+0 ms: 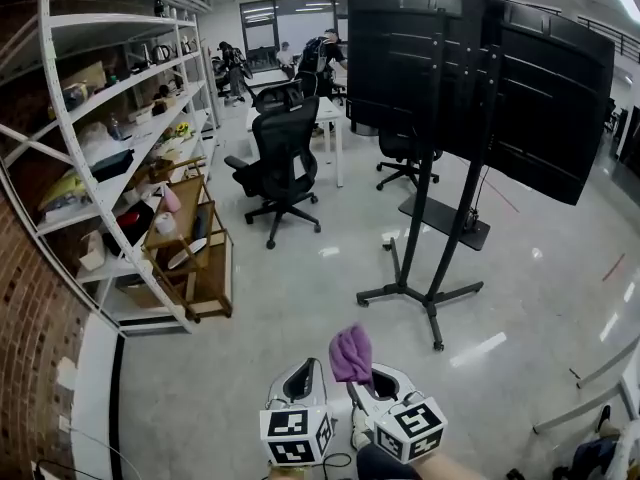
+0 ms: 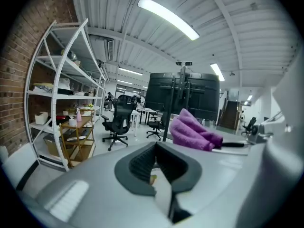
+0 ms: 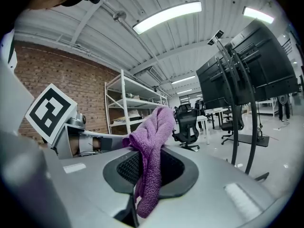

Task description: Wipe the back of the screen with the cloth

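Right claw (image 3: 148, 175): is pinching the purple cloth (image 3: 153, 141) between its closed jaws. The cloth's upper end is standing up above them, and its lower end is hanging into the slot, where the tip is fading into shadow.
Left claw (image 2: 154, 167): is sitting with its jaws pressed together and holding nothing. A pale speck at the seam is too small to identify.
Screen (image 1: 480, 73): is standing well apart from both claws on a black floor stand (image 1: 430, 268), with its dark back turned toward the head view. The frame is cutting off its top edge, and its front is facing away, unseen.
Head view: both claws are hovering side by side above the floor (image 1: 300, 288), partly hidden behind their marker cubes.
Background: white shelving (image 1: 120, 148) is lining the brick wall on the left. Figures at the far desks are too small to make out.
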A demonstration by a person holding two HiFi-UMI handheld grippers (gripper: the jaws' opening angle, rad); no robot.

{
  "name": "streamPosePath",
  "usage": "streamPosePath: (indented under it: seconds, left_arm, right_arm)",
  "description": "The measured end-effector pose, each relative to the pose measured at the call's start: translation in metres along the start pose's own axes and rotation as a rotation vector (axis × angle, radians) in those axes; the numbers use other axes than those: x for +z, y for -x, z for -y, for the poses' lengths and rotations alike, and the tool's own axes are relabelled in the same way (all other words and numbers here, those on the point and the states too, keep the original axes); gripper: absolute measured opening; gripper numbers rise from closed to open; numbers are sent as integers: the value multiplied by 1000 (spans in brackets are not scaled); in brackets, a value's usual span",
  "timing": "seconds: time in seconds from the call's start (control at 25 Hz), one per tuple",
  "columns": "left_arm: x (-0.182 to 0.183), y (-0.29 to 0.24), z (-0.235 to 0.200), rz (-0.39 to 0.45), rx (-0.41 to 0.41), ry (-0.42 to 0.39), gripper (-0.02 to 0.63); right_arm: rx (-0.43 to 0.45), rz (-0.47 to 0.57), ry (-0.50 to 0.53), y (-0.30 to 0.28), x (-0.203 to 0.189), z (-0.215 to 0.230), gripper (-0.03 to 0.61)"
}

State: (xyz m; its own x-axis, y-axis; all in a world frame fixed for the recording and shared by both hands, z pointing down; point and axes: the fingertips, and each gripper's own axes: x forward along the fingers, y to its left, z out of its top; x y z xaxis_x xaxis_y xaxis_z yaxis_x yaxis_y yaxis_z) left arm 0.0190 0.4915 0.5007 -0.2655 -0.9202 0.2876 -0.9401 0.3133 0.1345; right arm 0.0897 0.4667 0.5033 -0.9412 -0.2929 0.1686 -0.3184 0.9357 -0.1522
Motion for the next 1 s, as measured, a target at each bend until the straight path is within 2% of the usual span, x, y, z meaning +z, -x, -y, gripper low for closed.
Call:
streamPosePath:
  seconds: [0.2,0.52,0.64,0.8,1.0]
  left_arm:
    - [32,-73,-24,18,22,-7,6]
    - [107,-206,-47,50,26,7,8]
    - [125,-264,-50,40,23,2,8]
    - [135,-342,-50,25,3,16,7]
    - [159,-417,-53,26,-42,-22,8]
  right_arm:
    - [12,15,9,-66,24,53,60]
    - [39,43,63,-168,93,146,60]
    - [22,48,90,-197,112,189,60]
    - [-11,33,93,-234,116,251,60]
    - [-70,25,94,-282,128,313,60]
